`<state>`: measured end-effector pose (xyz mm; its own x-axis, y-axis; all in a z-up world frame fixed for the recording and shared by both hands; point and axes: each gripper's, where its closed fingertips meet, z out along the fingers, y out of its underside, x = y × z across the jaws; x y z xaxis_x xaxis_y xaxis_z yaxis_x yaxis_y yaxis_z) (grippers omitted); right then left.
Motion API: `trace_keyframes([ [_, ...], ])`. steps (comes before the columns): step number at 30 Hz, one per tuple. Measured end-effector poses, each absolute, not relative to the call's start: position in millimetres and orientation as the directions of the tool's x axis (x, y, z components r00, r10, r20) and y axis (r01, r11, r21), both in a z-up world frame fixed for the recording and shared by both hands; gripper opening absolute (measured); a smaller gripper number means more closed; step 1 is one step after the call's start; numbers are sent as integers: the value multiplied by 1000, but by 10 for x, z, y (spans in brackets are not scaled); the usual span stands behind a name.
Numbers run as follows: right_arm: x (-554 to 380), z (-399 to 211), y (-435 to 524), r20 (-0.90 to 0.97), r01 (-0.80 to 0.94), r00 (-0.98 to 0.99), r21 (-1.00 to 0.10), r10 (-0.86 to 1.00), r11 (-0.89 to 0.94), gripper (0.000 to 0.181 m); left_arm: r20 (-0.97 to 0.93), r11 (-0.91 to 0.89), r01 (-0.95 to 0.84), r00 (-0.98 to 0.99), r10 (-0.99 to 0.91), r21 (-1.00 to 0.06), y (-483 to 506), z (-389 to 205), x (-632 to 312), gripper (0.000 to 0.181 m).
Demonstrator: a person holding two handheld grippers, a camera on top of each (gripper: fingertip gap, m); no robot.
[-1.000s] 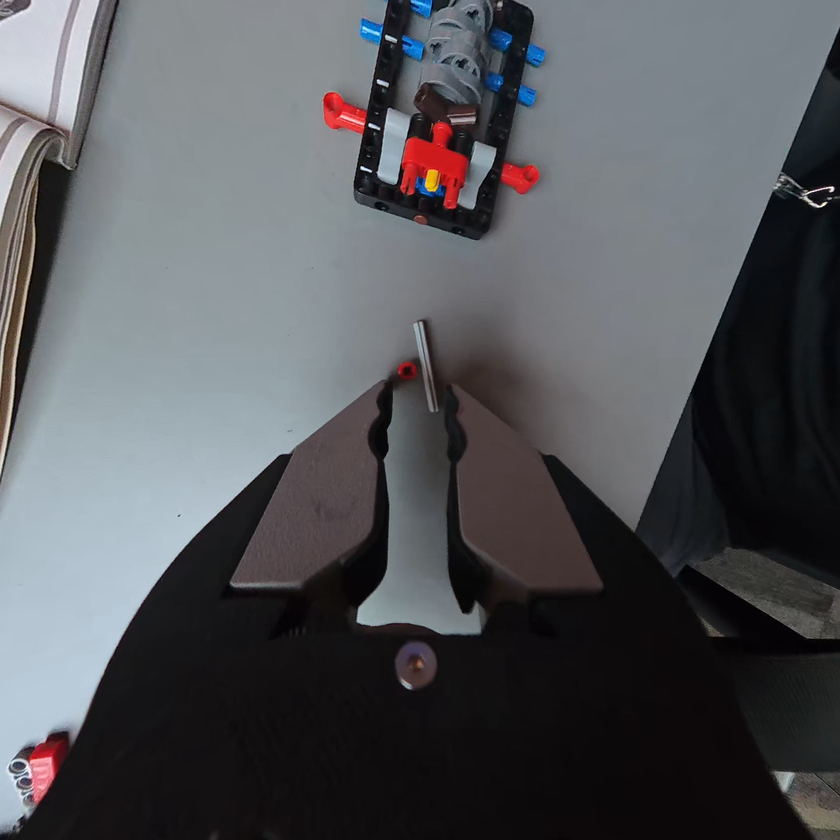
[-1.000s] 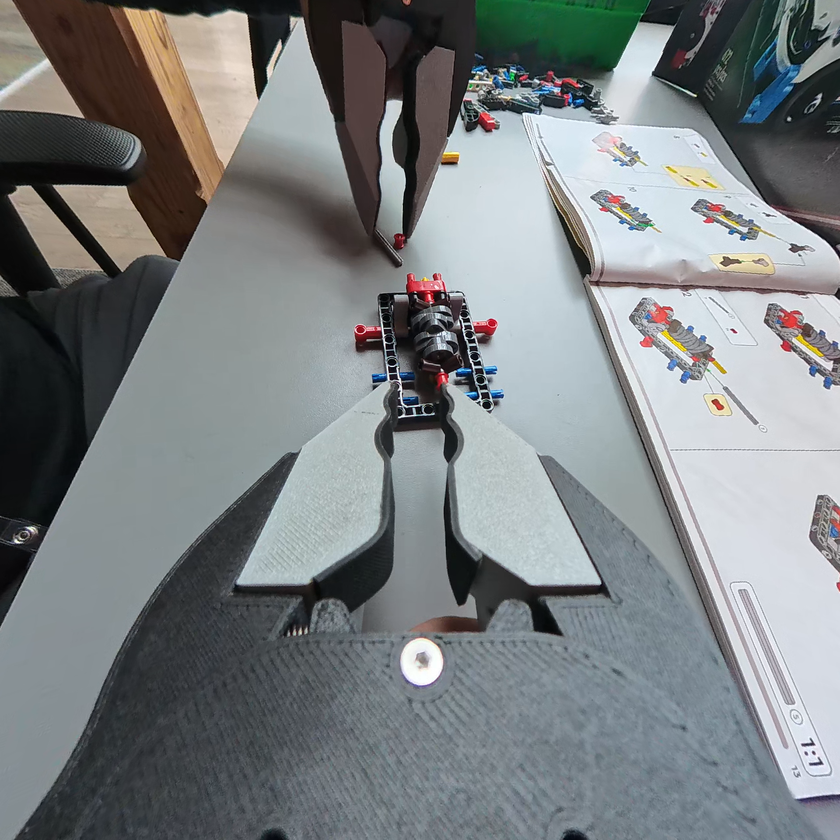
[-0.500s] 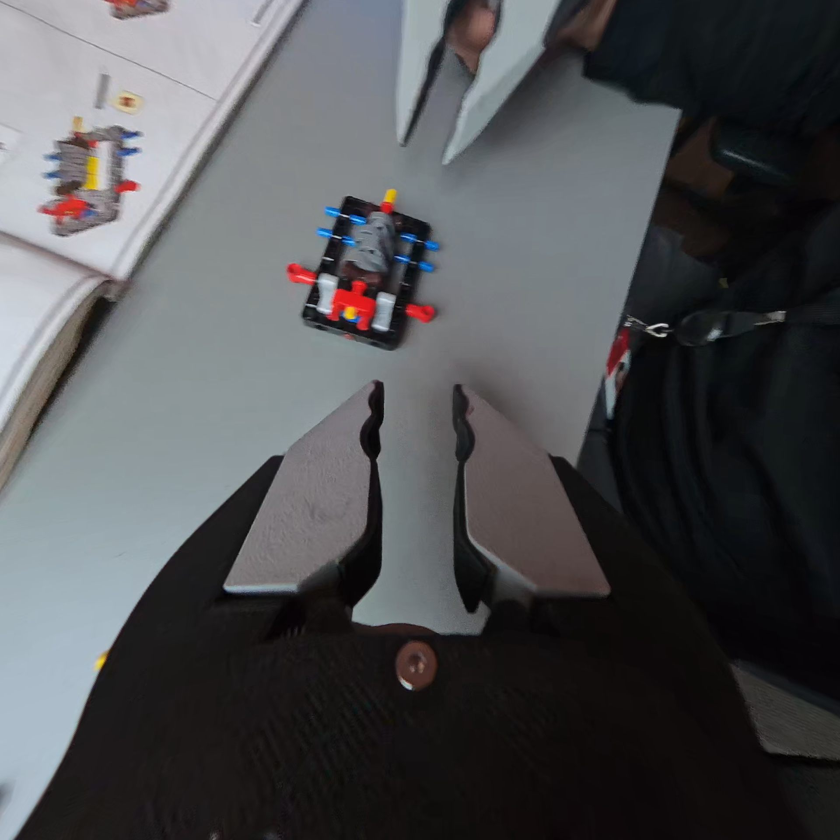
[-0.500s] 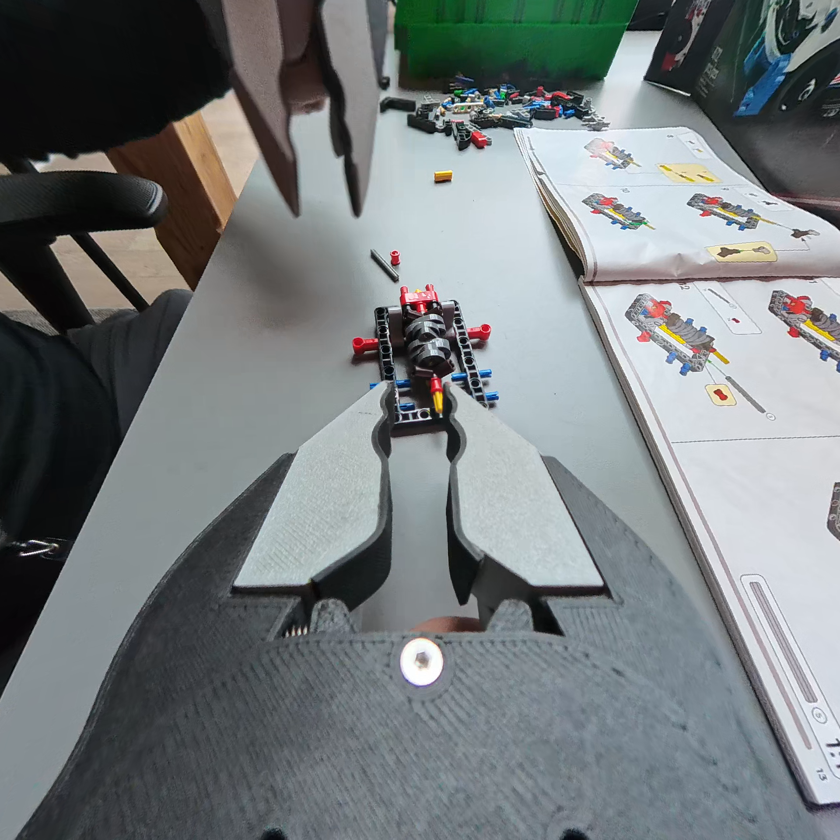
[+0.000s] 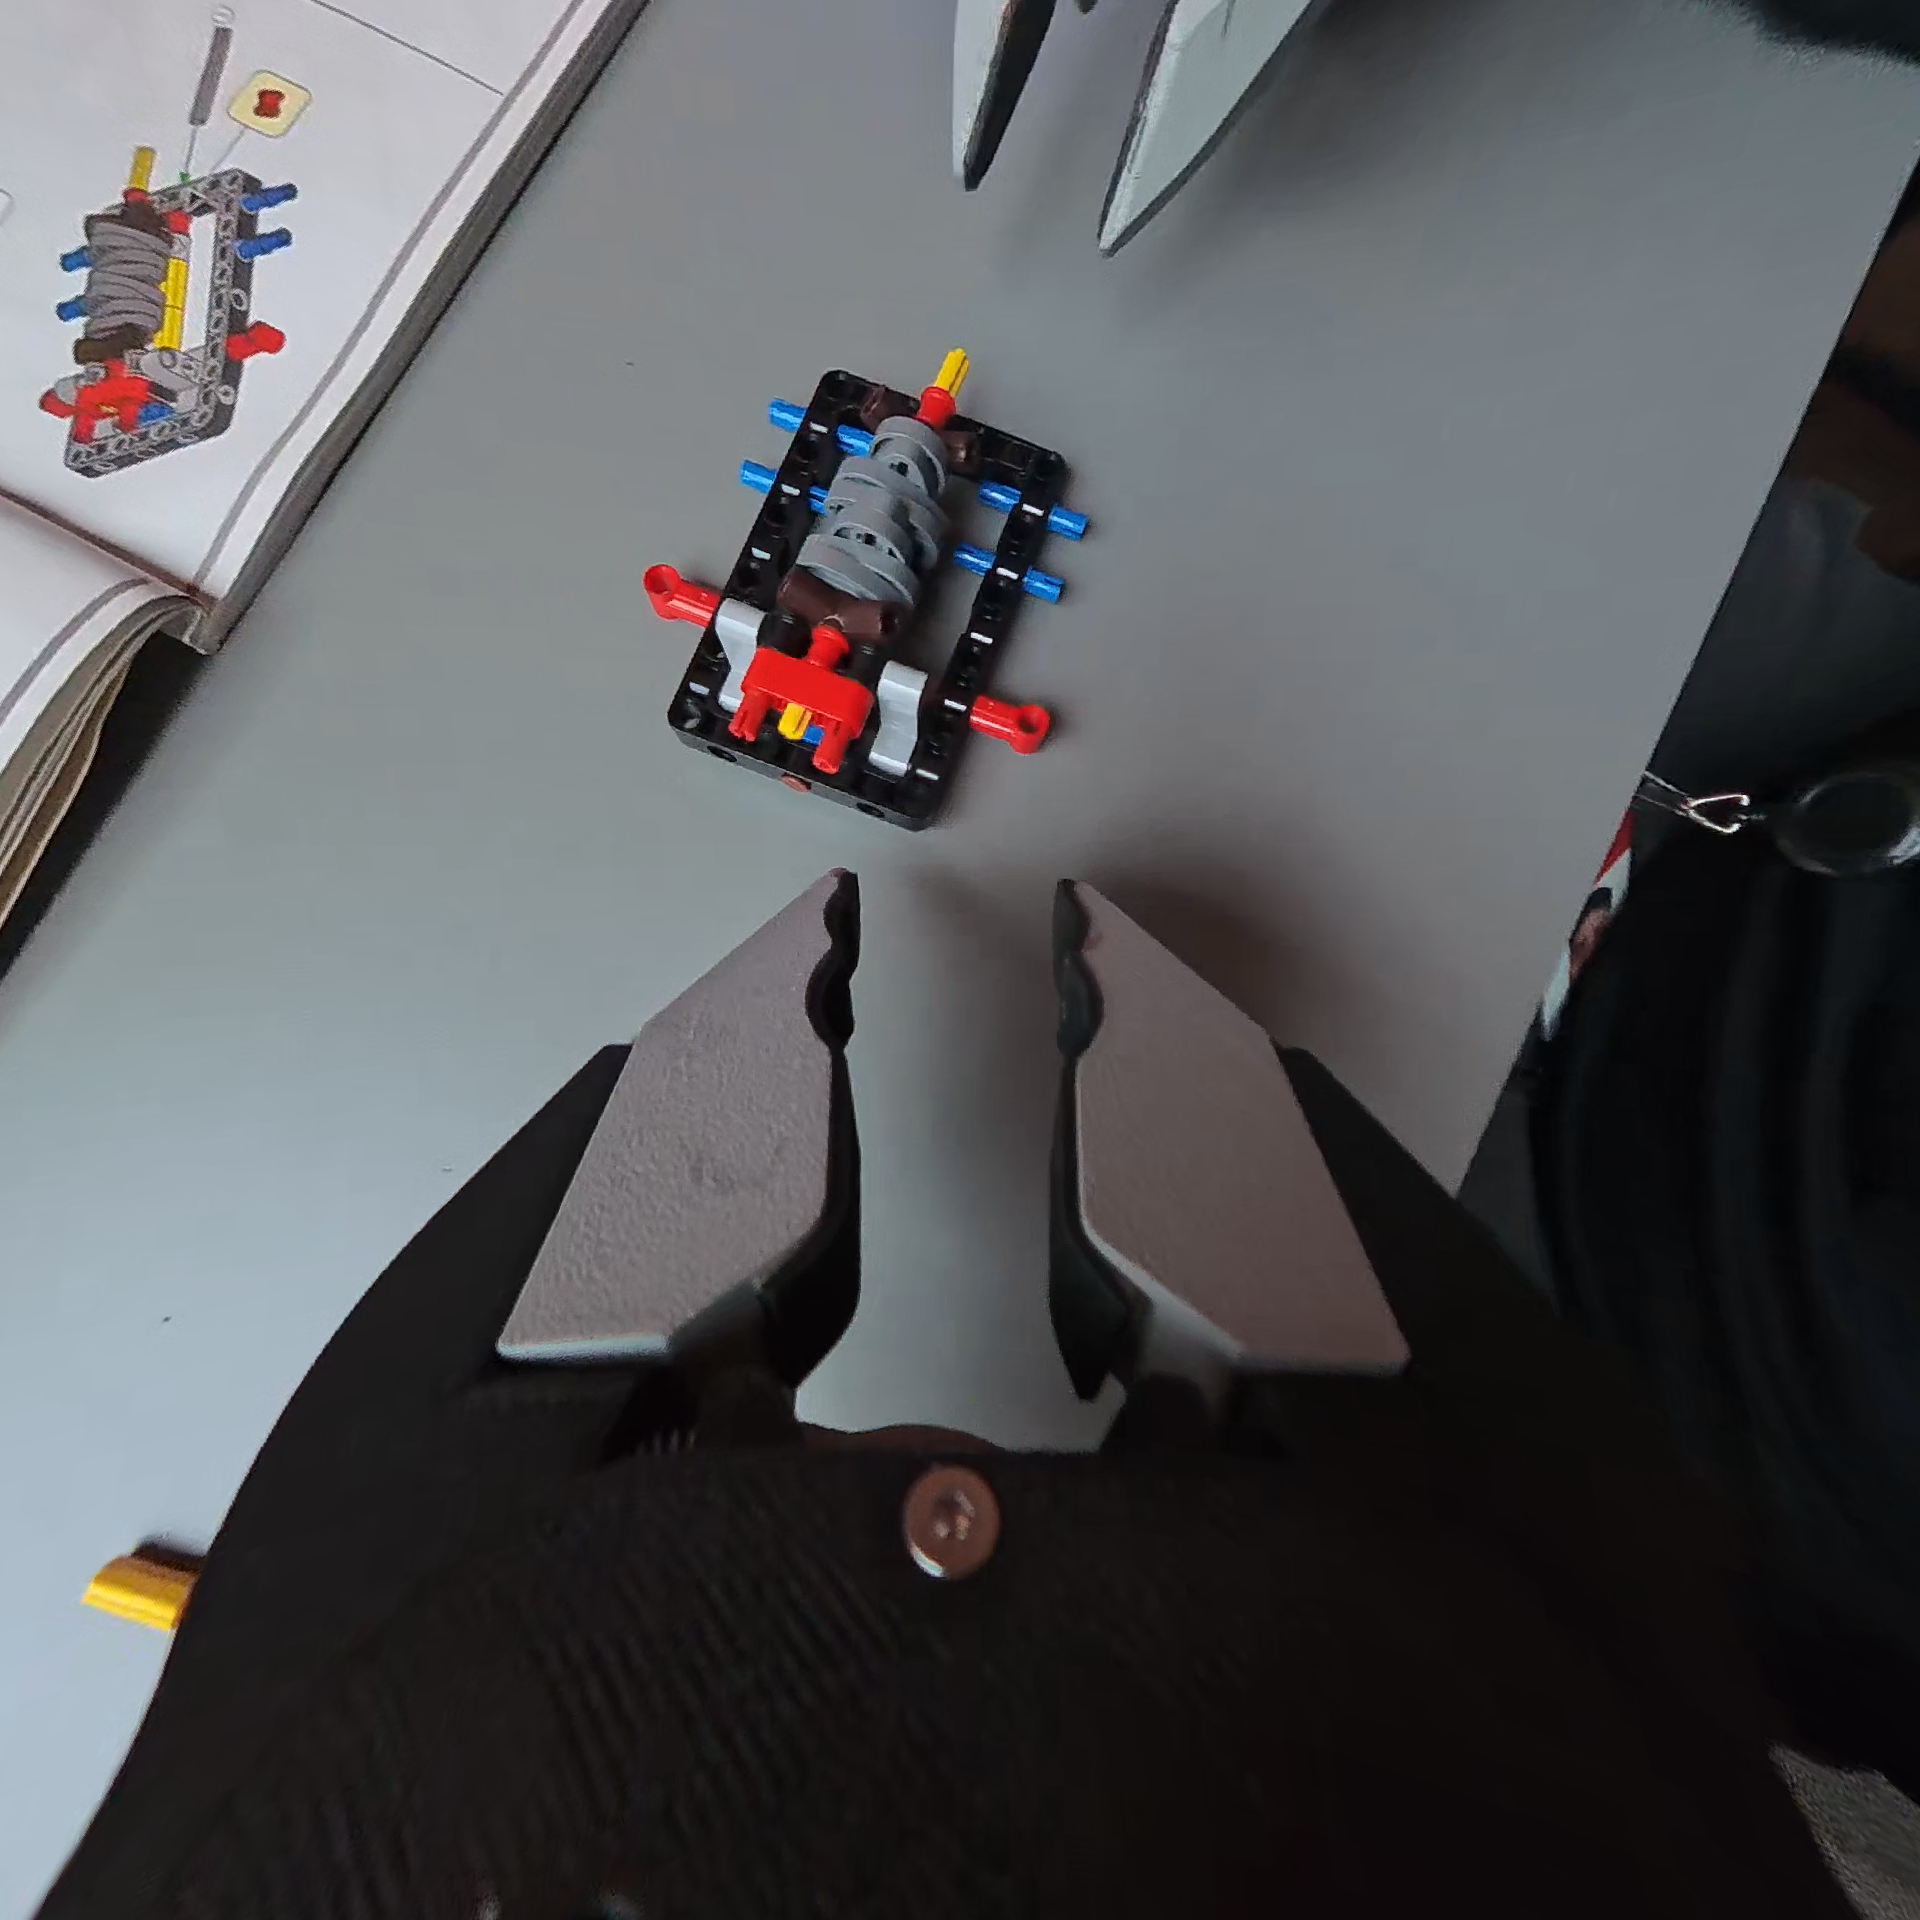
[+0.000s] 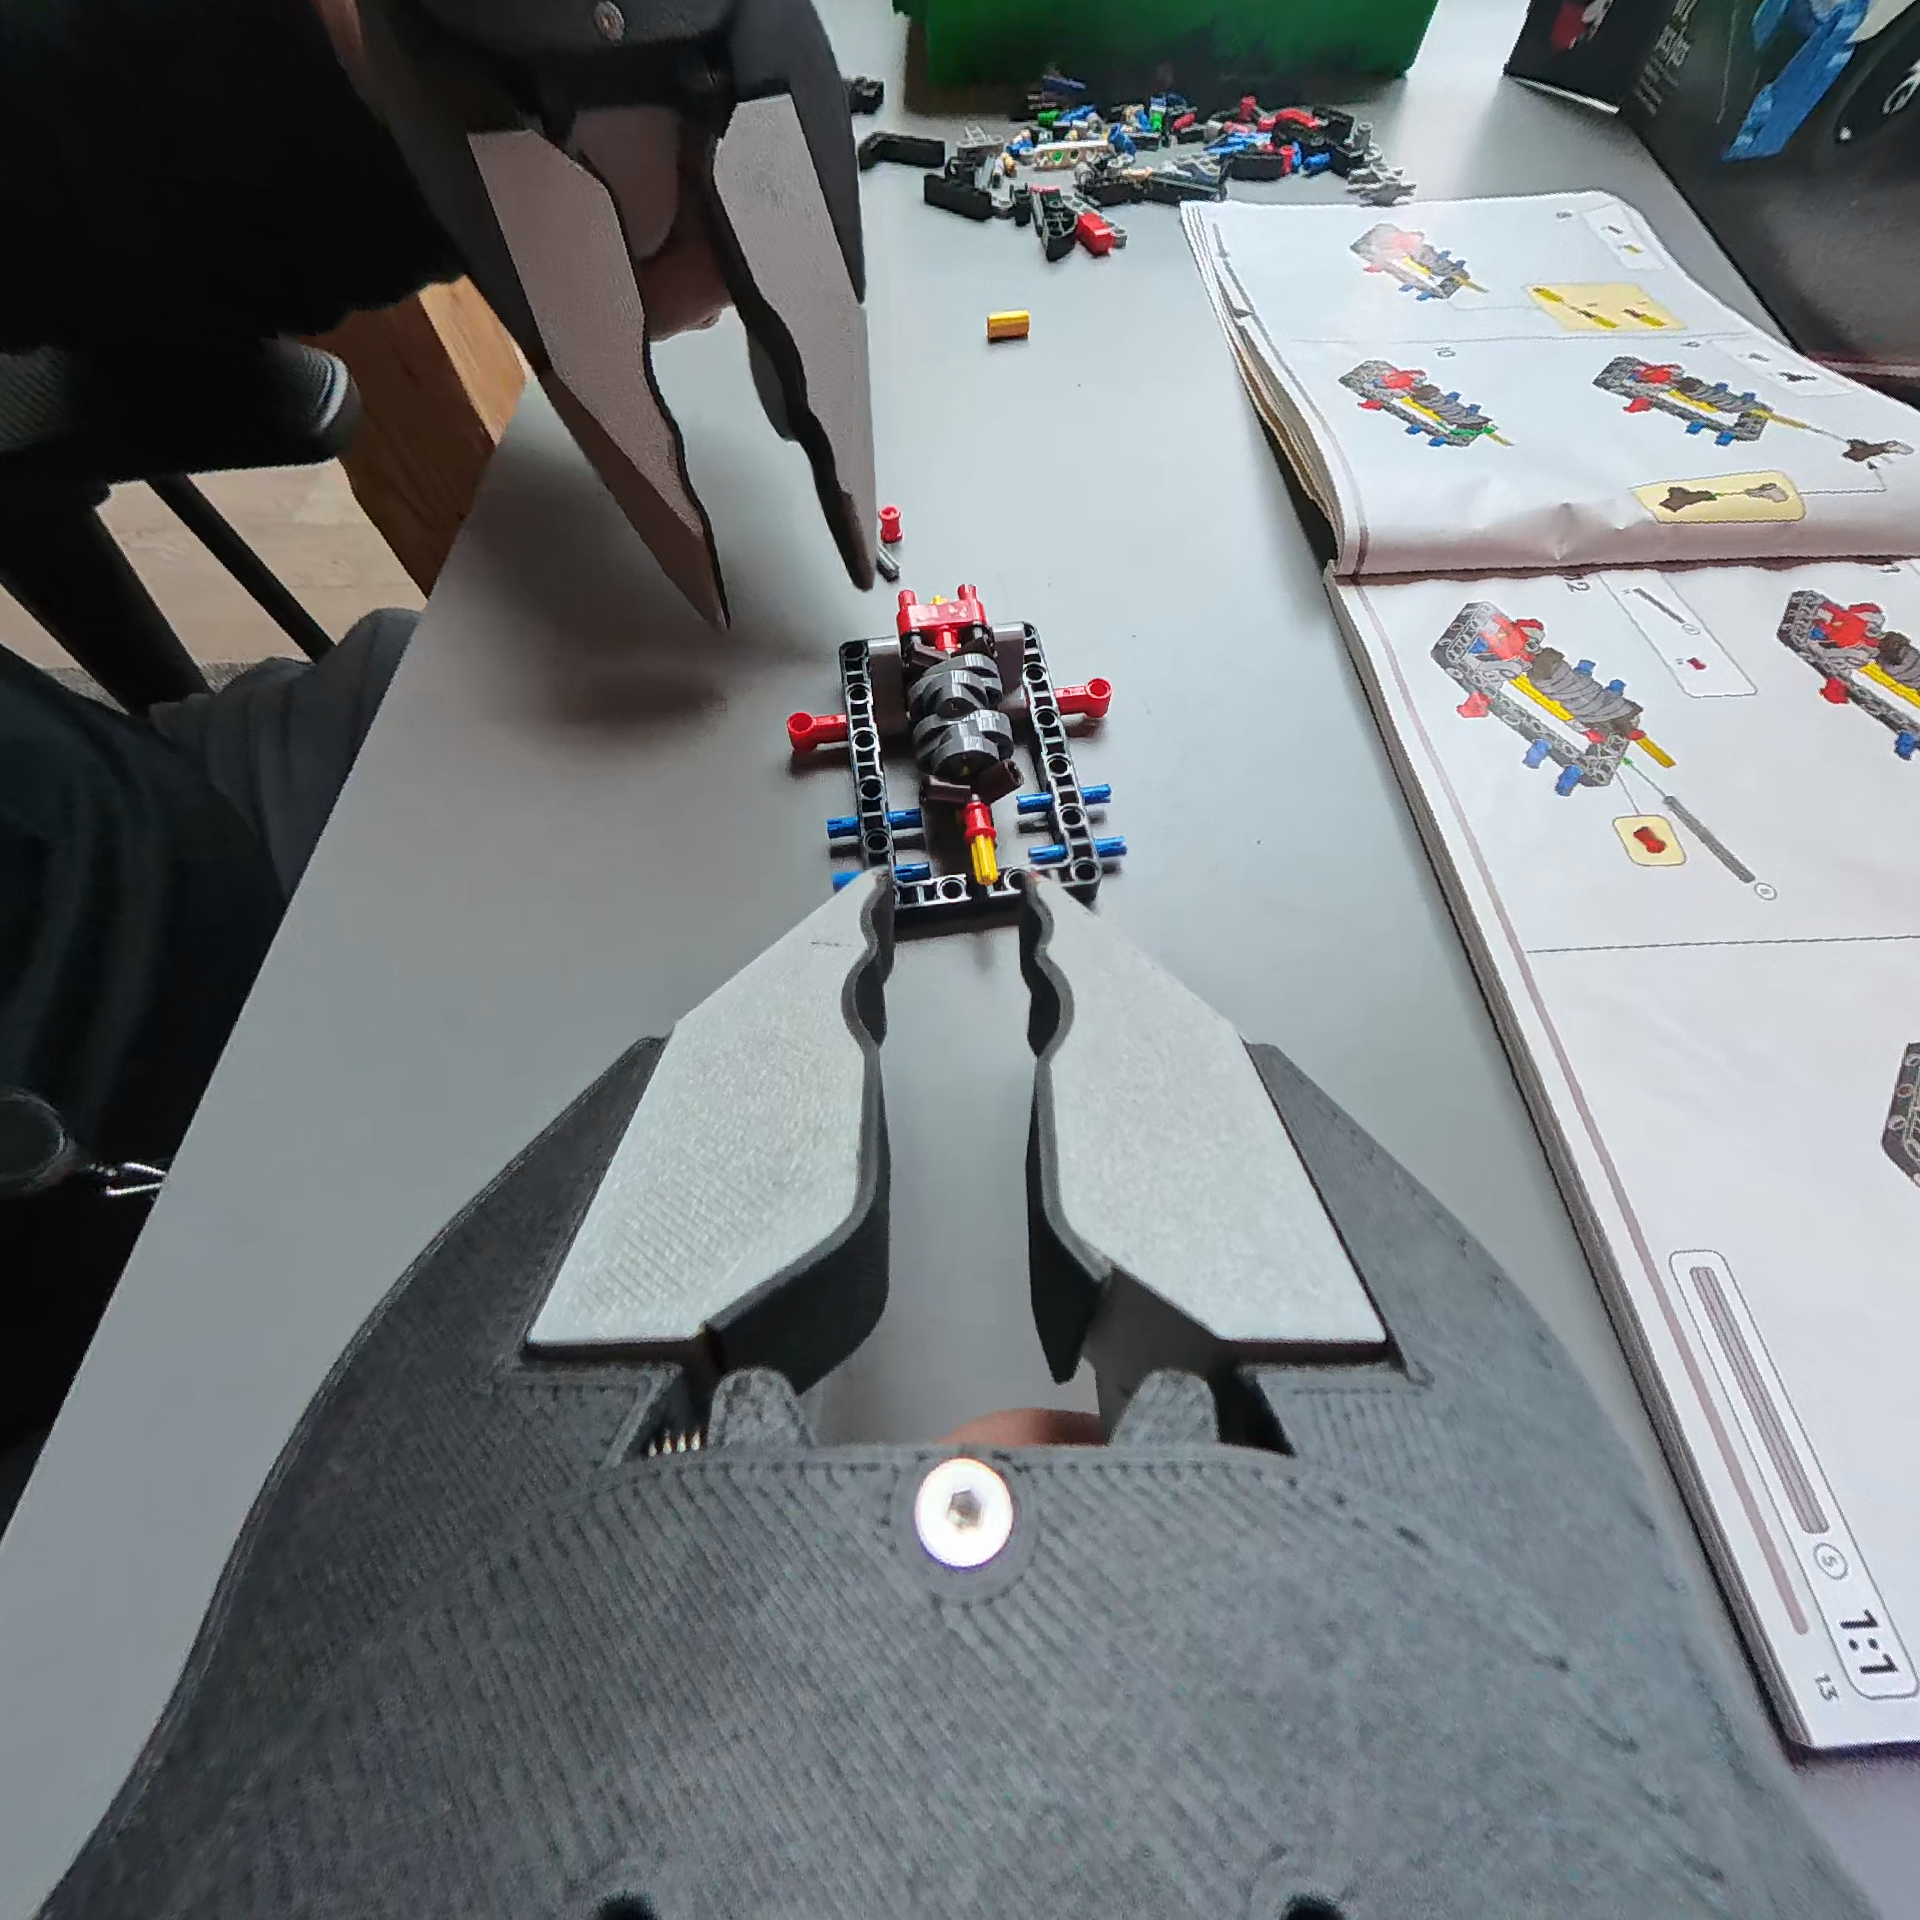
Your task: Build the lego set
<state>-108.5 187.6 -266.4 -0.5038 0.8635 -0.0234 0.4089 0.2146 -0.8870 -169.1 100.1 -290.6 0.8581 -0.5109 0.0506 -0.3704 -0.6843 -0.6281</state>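
Note:
The Lego assembly (image 5: 873,592), a black frame with a grey crankshaft, red parts and blue pins, lies on the grey table (image 5: 364,935). My left gripper (image 5: 956,894) is open and empty, just short of the assembly's red end. In the right wrist view the assembly (image 6: 961,748) lies straight ahead, and my right gripper (image 6: 956,894) is open and empty at its yellow-axle end. The left gripper (image 6: 790,592) hangs beyond it, tips above the table. A small red bush (image 6: 888,520) and a dark axle (image 6: 888,564) lie by its tip.
The open instruction booklet (image 6: 1558,727) lies right of the assembly and also shows in the left wrist view (image 5: 208,260). A loose yellow piece (image 6: 1008,324), a pile of parts (image 6: 1143,156), a green bin (image 6: 1143,42) and a box (image 6: 1766,83) lie farther back. The table edge and a chair (image 6: 260,416) are at the left. Left tips to right tips: about 12 cm. Measured from the fingertips, the loose yellow piece (image 6: 1008,324) is 15 cm or so from the left gripper and 30 cm from the right. Look for it in the left wrist view (image 5: 149,1582) too.
My left gripper lifted away from the axle and red bush, opened wider, then came back down close to the assembly's red end. The right gripper has hardly moved.

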Motion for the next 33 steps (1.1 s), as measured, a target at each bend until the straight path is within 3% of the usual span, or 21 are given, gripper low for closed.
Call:
trace_keyframes([
  [17,-1058,-2959,1707,19,513,-553,-780,833,359,27,12,-679,-434,838,-545,-592,1067,-3055,-1665,46],
  [33,-1092,-3040,1679,79,533,-537,-740,840,410,9,9,-693,-404,860,-510,-597,1143,-3051,-1629,23],
])
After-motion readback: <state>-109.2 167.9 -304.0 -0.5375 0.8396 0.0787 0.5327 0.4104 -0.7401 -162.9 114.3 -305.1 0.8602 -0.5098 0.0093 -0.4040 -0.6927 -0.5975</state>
